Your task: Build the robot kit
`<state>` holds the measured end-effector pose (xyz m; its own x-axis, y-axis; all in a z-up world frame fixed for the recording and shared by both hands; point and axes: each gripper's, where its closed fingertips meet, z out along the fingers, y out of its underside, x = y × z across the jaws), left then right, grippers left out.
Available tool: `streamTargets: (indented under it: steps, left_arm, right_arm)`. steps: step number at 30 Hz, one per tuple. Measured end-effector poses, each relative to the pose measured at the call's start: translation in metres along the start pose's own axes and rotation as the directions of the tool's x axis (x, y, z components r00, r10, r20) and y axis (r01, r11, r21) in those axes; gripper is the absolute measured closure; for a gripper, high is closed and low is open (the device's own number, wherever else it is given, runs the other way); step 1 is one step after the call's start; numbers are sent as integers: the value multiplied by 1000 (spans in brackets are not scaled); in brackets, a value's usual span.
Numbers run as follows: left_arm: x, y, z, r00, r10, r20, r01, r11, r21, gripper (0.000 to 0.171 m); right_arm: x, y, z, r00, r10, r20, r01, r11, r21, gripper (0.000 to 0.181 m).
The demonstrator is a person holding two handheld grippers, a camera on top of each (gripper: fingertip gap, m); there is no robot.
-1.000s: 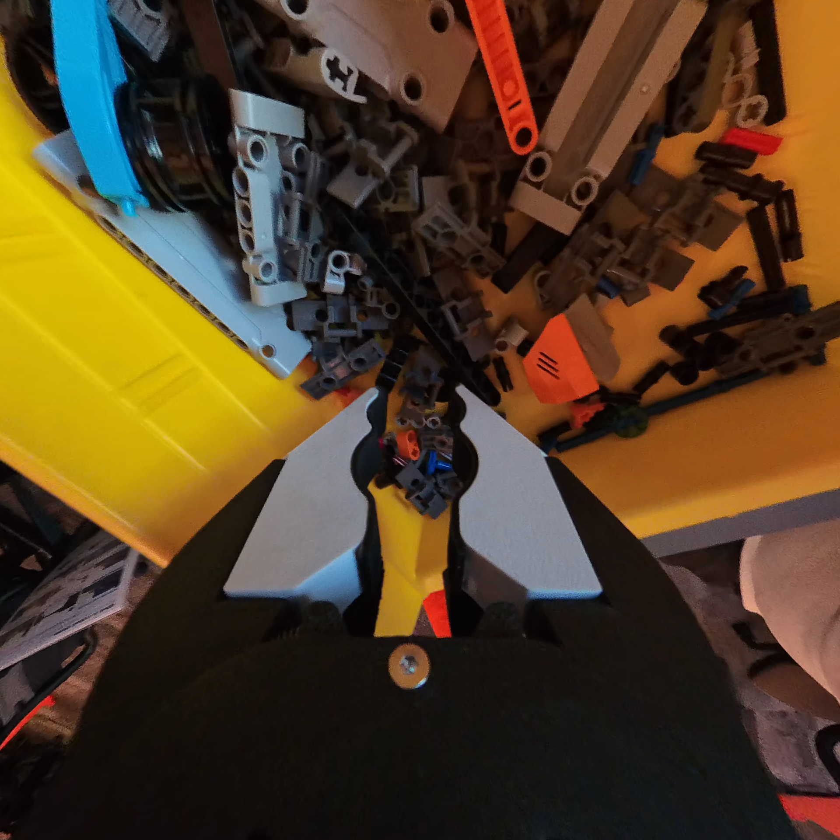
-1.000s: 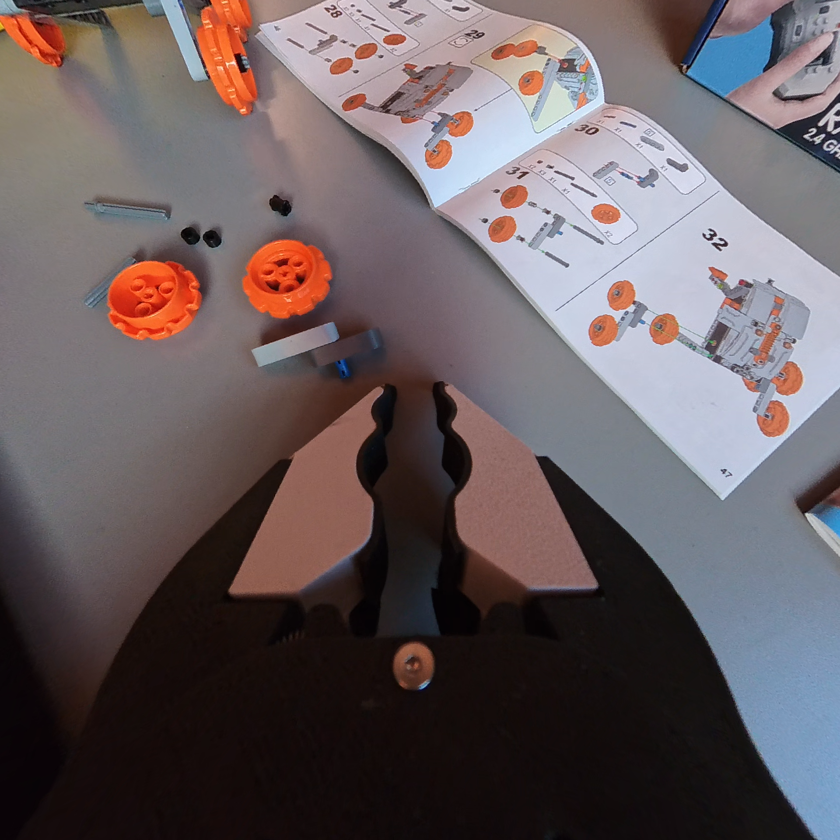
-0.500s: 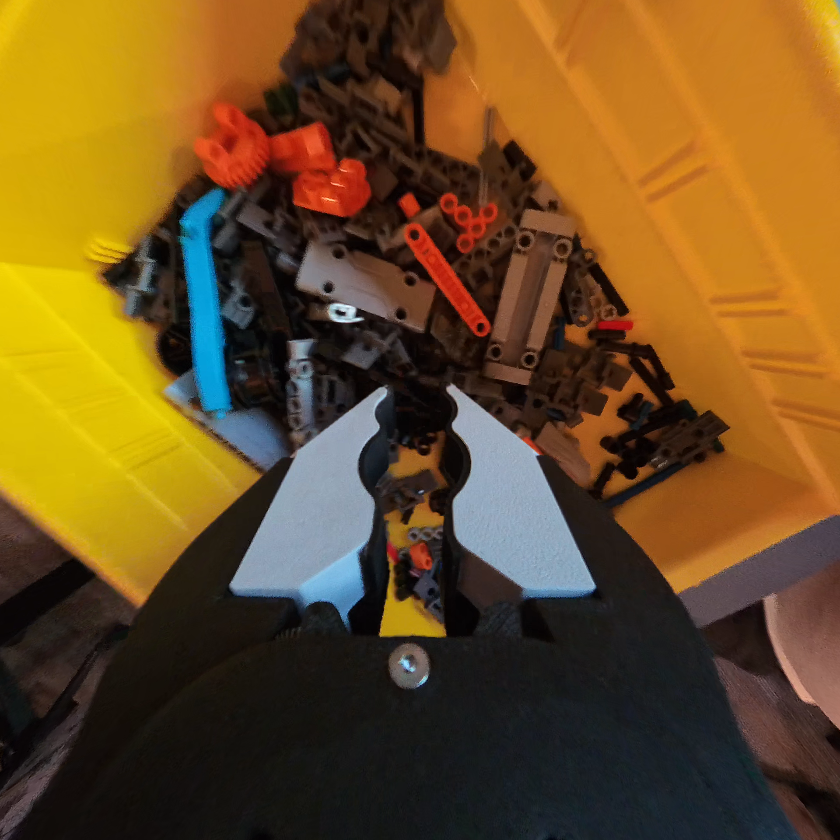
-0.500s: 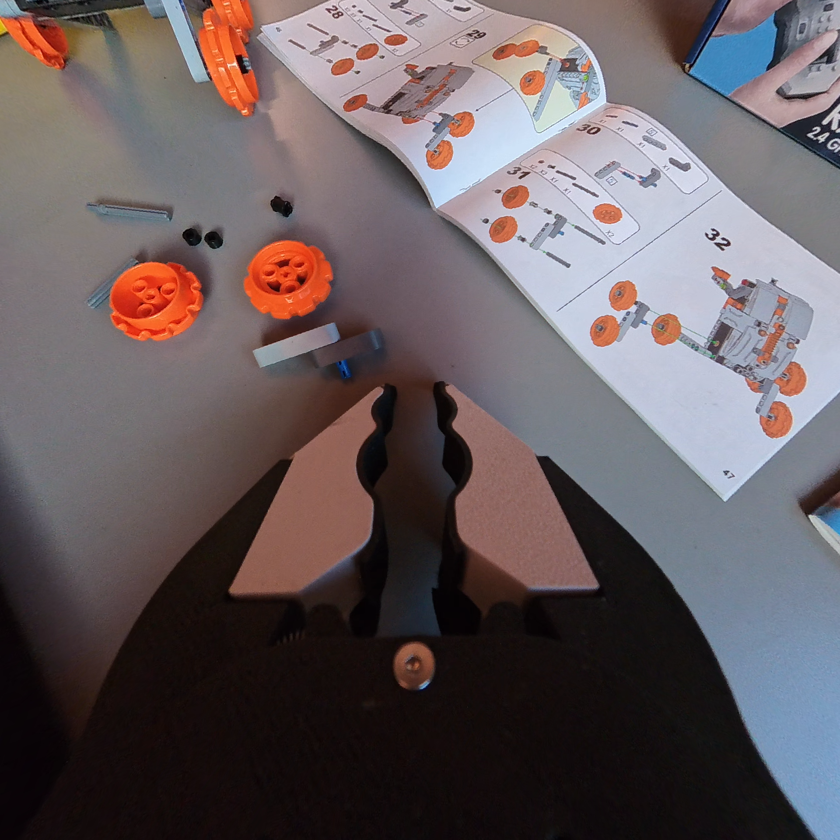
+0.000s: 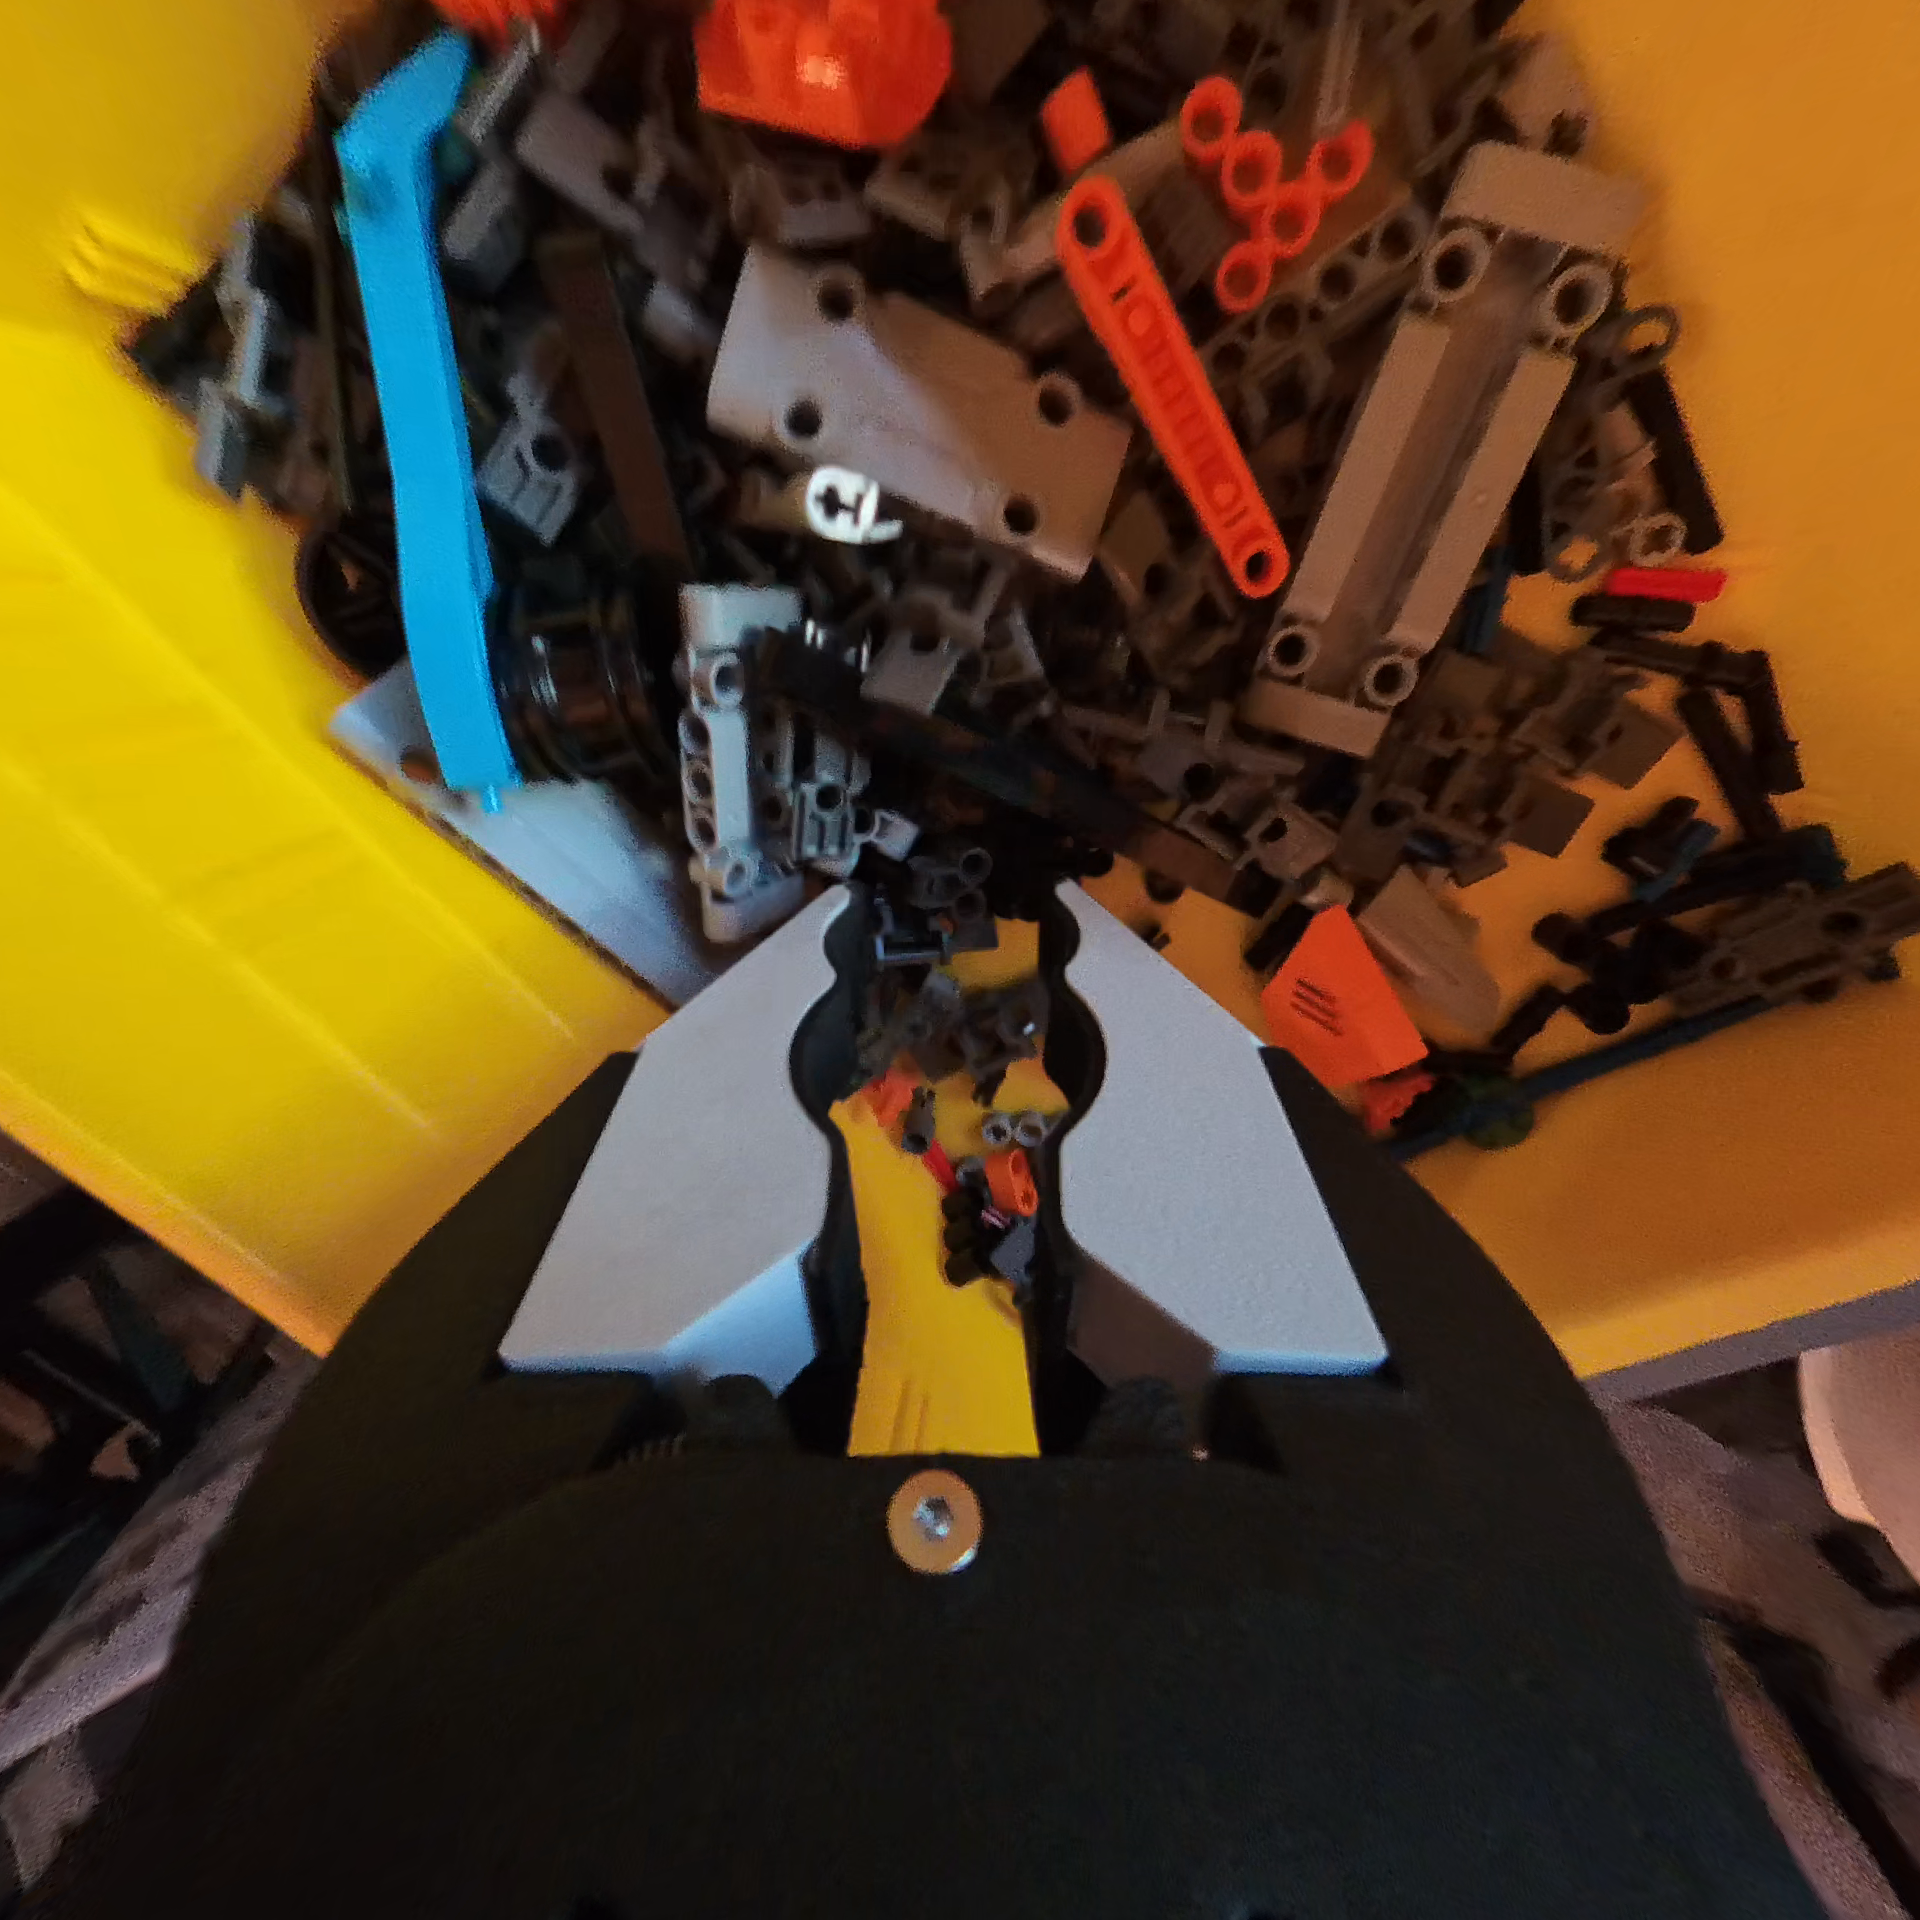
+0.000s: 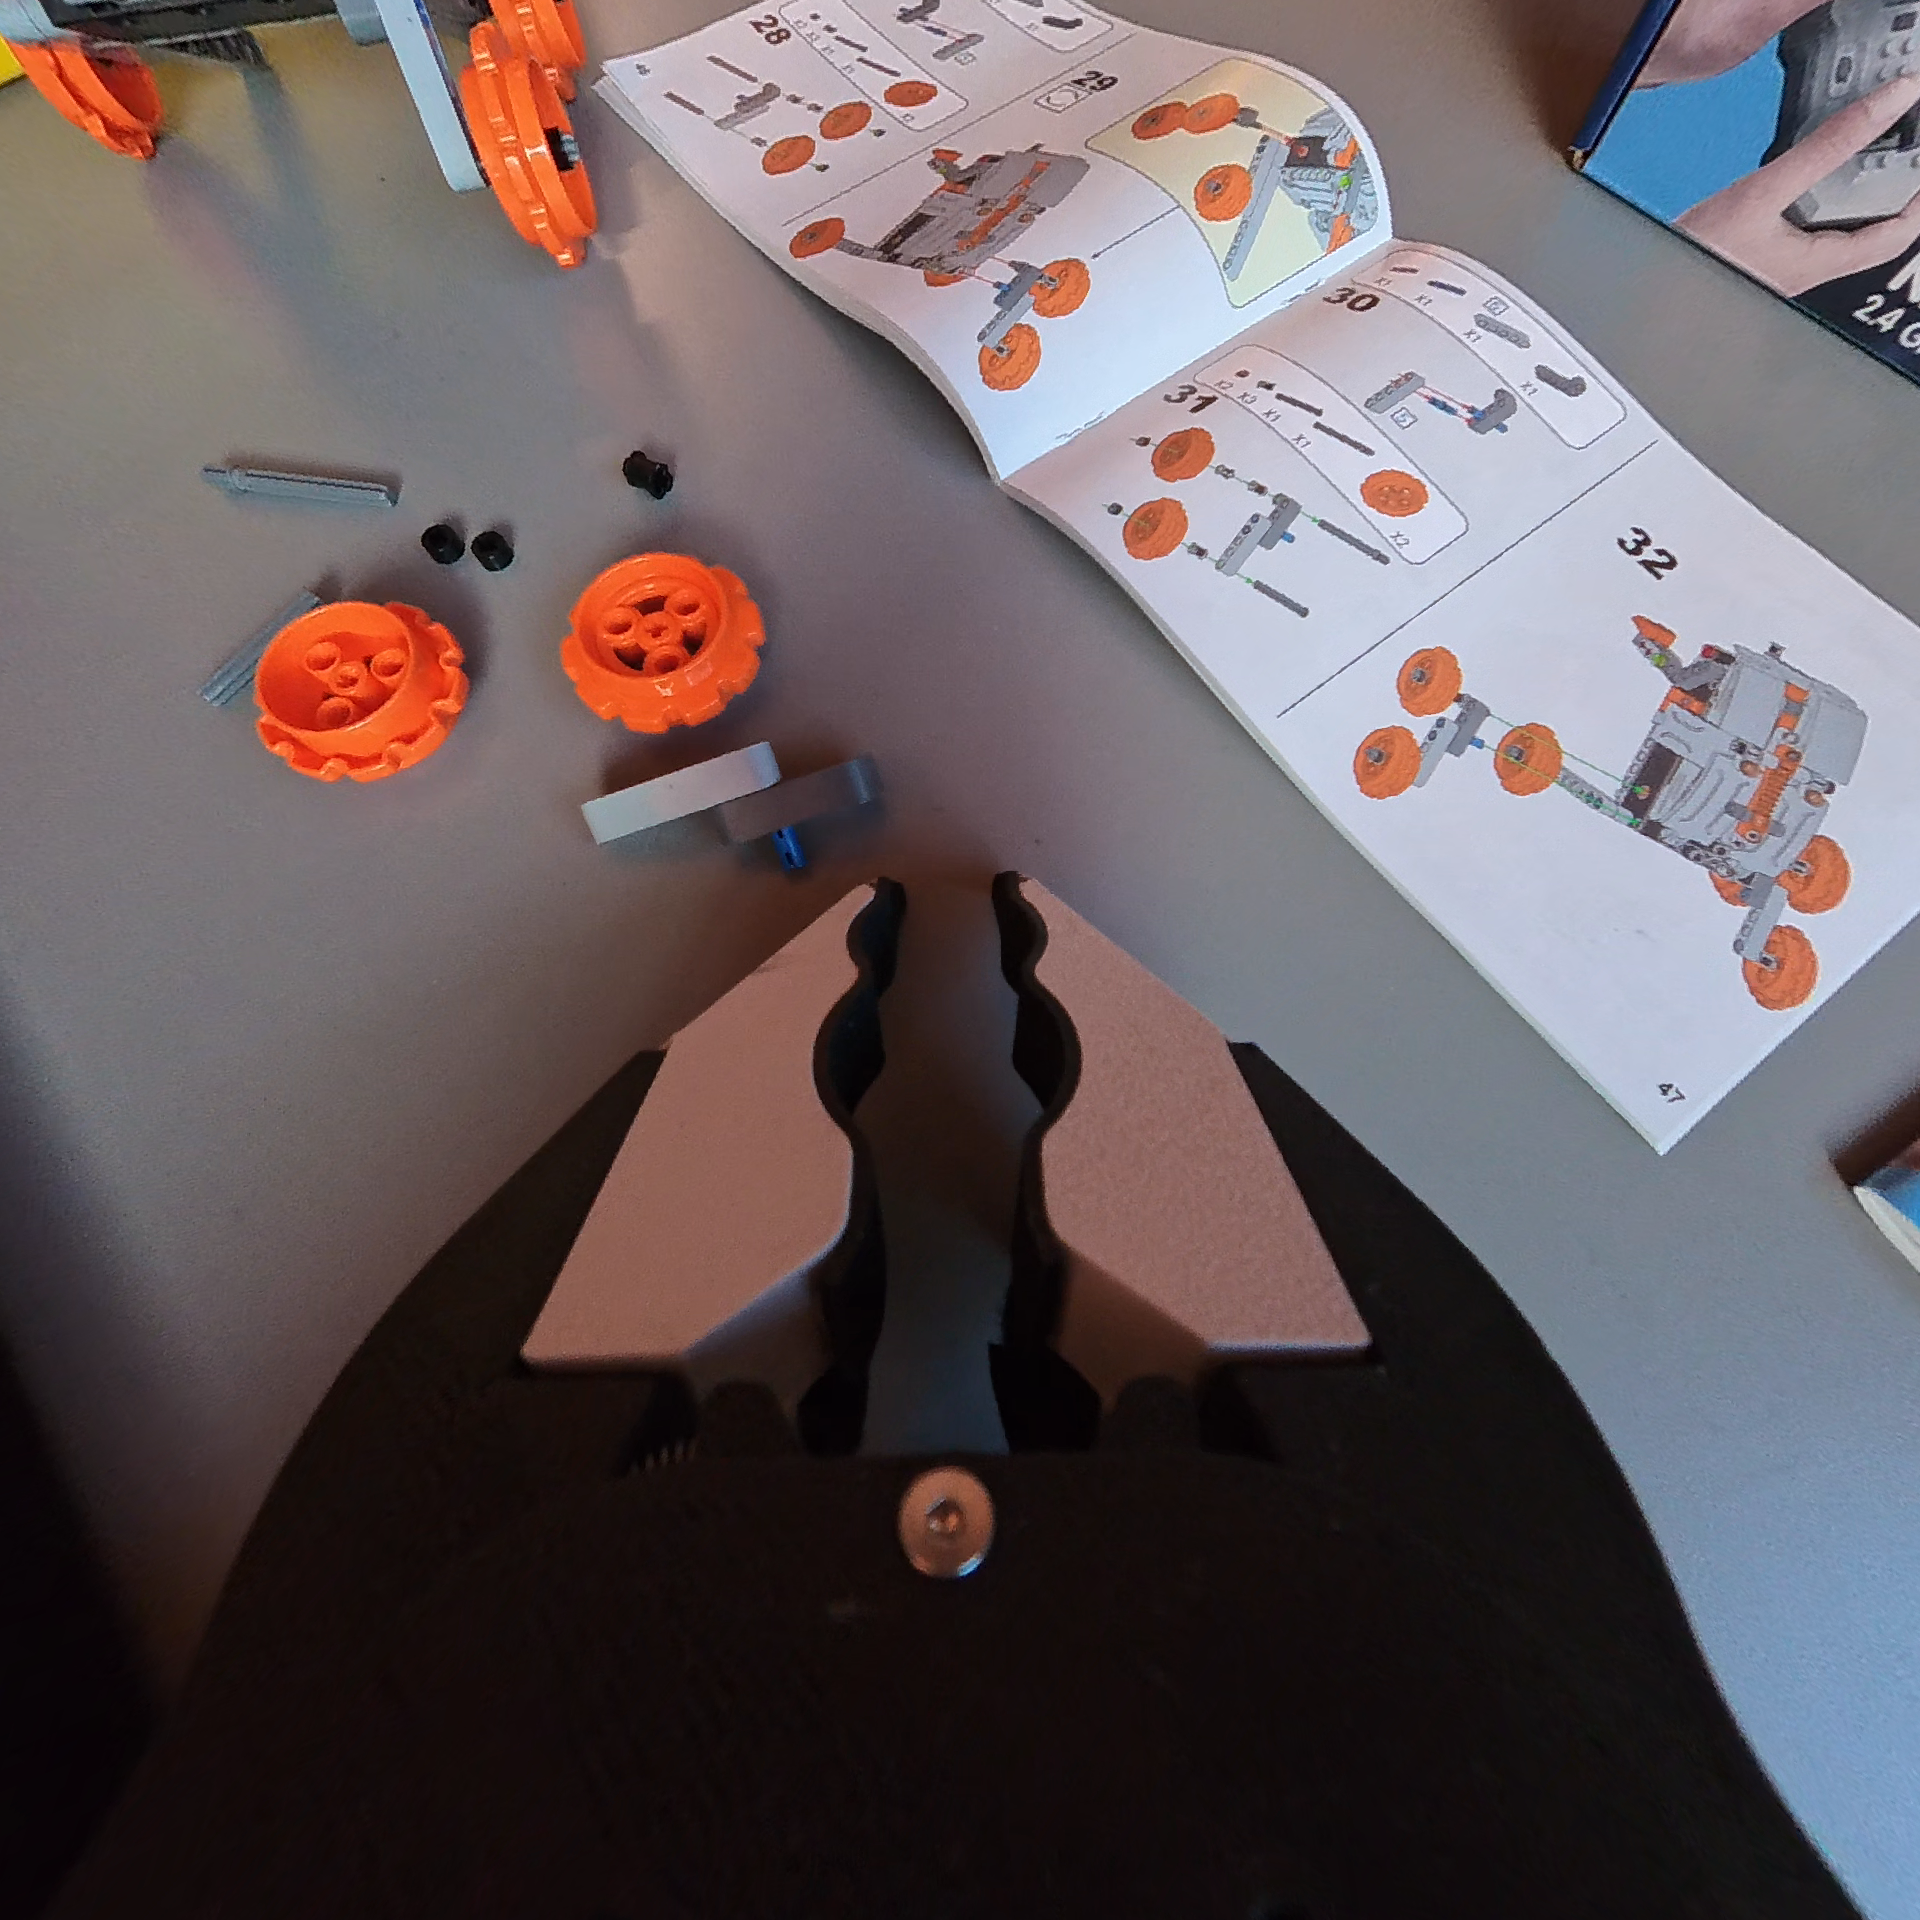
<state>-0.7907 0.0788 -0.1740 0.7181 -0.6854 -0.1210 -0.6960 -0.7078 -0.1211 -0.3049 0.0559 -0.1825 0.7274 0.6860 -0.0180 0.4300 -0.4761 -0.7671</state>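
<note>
The left tongs (image 5: 951,904) hang over a yellow plastic bin (image 5: 208,831), parted a little and gripping nothing; the tips sit just above the near edge of a heap of small building parts (image 5: 935,727). Taking the long blue curved beam (image 5: 431,416) as the marker: a black ribbed wheel (image 5: 582,686) lies right against its lower end, a pale grey holed connector (image 5: 727,748) stands just past that wheel toward the tongs, and a flat grey panel with pin holes (image 5: 904,416) lies on the far side of the heap from the beam. Beyond the panel rests a thin orange holed beam (image 5: 1169,384), then a long grey channel piece (image 5: 1423,447). These parts look like hard, glossy, light plastic; I judge them stiff and a bit slick, best pinched across their flat sides, not their rounded ends.

The right tongs (image 6: 945,888) hover low over a grey desk (image 6: 312,1039), also slightly parted and empty. Nearest them is a pair of joined grey beams on a blue pin (image 6: 727,795). Beyond that piece lie two orange toothed wheels (image 6: 665,644) (image 6: 358,691), with three small black bushings (image 6: 468,545) and a grey axle (image 6: 301,485) farther on. An open instruction booklet (image 6: 1351,520) spreads to the beams' other side, its paper pages bowed at the fold.
</note>
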Motion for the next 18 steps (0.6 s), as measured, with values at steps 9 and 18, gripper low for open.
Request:
streamTargets:
  steps: [9, 18]
  left_arm:
    - [6, -38, -5, 997, 71, -27, -65, 983, 170, 171]
    - [-9, -22, -9, 997, 63, 34, -65, 995, 76, 156]
  right_arm:
    - [0, 0, 0, 1000, 8, 6, -9, 1000, 1, 161]
    - [0, 0, 0, 1000, 4, 4, -4, 1000, 0, 161]
